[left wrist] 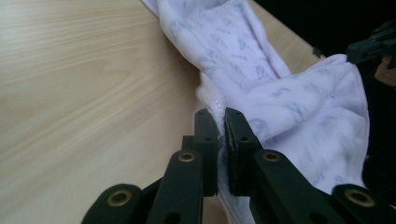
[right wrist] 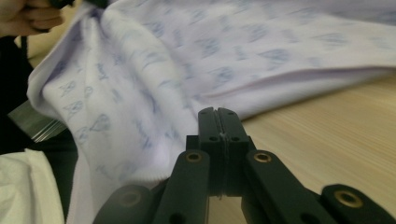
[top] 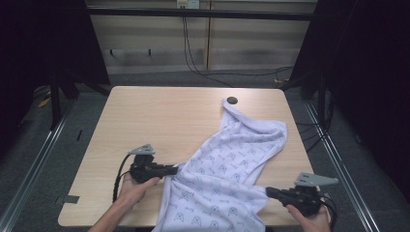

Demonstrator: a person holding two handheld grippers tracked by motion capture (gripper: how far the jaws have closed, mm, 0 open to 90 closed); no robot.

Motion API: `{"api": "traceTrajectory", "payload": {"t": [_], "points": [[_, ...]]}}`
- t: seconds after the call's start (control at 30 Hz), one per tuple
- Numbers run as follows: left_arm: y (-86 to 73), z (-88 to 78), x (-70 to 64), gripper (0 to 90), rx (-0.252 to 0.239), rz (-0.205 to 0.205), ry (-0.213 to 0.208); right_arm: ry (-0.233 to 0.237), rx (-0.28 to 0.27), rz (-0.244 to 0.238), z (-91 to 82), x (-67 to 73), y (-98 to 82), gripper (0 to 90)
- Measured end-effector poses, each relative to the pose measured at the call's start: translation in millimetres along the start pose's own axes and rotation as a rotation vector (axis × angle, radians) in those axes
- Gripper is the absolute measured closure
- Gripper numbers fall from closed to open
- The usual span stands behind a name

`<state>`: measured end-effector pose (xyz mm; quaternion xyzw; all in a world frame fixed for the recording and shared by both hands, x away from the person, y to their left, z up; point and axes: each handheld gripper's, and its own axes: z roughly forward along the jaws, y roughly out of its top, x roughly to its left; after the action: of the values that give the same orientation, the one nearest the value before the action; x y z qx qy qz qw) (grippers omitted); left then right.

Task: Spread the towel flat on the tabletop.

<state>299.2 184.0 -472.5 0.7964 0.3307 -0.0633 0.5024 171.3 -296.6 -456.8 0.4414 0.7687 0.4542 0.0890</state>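
Now both my tongs are clenched on the printed cloth — the left gripper pinches a bunched hem, the right gripper a thin edge. Beyond them the fabric trails away across the table. I judge it best to lift evenly and draw apart — keeping both pinches firm.

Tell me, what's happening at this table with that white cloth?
A person holds a black gripper in each hand and is working on a white patterned cloth that lies on a wooden table. The left gripper is shut on a bunched edge of the cloth. The right gripper is shut too, with its tips at the cloth's edge near the table's front; whether it pinches fabric is hard to tell. Part of the cloth hangs over the front edge.
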Motion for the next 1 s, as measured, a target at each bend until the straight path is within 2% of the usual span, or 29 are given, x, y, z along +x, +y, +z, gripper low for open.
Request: {"api": "traceTrajectory", "payload": {"t": [0.07,0.1,0.17,0.23,0.27,0.33,0.37,0.4,0.43,0.47,0.5,0.57,0.6,0.67,0.77,0.83,0.87,0.9,0.93,1.0], "points": [[-8.2,-19.4,-3.0,85.2,-0.020,-0.009,-0.006,-0.031,-0.016,0.016,-17.5,-2.2,-6.1,89.8],[-11.5,-25.2,-4.5,85.4,-0.029,-0.016,-0.024,-0.033,-0.032,0.026,-25.0,-3.1,-9.5,89.8],[-22.7,-34.4,-12.6,85.5,-0.012,-0.015,-0.039,-0.020,-0.031,0.038,-34.1,-1.5,-15.1,89.8],[-34.0,-36.0,-19.6,83.6,0.024,-0.040,-0.055,-0.013,0.007,0.023,-35.0,4.8,-18.6,89.6],[-42.0,-37.8,-23.6,82.7,0.052,-0.055,-0.081,-0.012,0.039,0.025,-33.8,7.7,-19.5,89.4],[-51.1,-43.3,-31.0,82.1,0.084,-0.033,-0.112,-0.007,0.085,0.014,-30.3,14.8,-23.4,87.4],[-51.9,-48.2,-34.5,78.7,0.065,-0.018,-0.122,0.008,0.099,0.009,-29.1,16.3,-24.5,83.5],[-50.6,-52.3,-35.4,77.3,0.052,-0.022,-0.127,-0.003,0.104,0.009,-28.7,18.6,-24.4,79.1],[-47.2,-57.6,-34.9,76.1,0.034,-0.026,-0.110,-0.020,0.097,0.011,-29.0,19.4,-23.5,75.7],[-44.8,-59.9,-33.7,71.8,0.019,-0.019,-0.093,-0.021,0.076,0.010,-29.1,19.1,-20.1,73.1],[-41.2,-61.0,-30.6,71.2,0.002,-0.009,-0.071,-0.024,0.060,-0.001,-28.8,18.5,-17.3,71.1],[-32.1,-55.2,-20.9,70.1,-0.014,0.001,-0.049,-0.026,0.040,0.001,-20.4,15.7,-6.7,67.9],[-25.8,-46.4,-14.4,69.5,-0.006,-0.001,-0.034,-0.025,0.044,-0.004,-15.3,14.6,-3.2,67.0],[-15.7,-28.0,-3.3,68.1,0.023,-0.019,-0.003,-0.049,0.074,-0.031,5.5,10.0,7.0,64.6],[-1.8,0.0,7.8,64.2,0.090,0.007,0.042,-0.061,0.090,-0.029,26.5,-2.6,15.3,63.6],[6.5,23.5,16.0,60.8,0.148,0.000,0.027,-0.072,0.105,-0.011,38.6,-12.6,18.5,62.4],[8.1,30.9,15.6,59.8,0.160,0.008,0.053,-0.089,0.122,-0.005,45.4,-17.6,19.1,61.5],[9.7,40.9,16.5,59.9,0.199,0.030,0.078,-0.101,0.129,-0.008,49.1,-20.4,19.0,61.1],[9.9,47.3,16.6,61.1,0.224,0.035,0.092,-0.132,0.143,-0.012,52.4,-23.1,18.2,59.5],[8.2,49.3,14.7,78.6,0.234,0.068,0.087,-0.134,0.144,-0.006,53.4,-26.8,16.0,58.4]]}}
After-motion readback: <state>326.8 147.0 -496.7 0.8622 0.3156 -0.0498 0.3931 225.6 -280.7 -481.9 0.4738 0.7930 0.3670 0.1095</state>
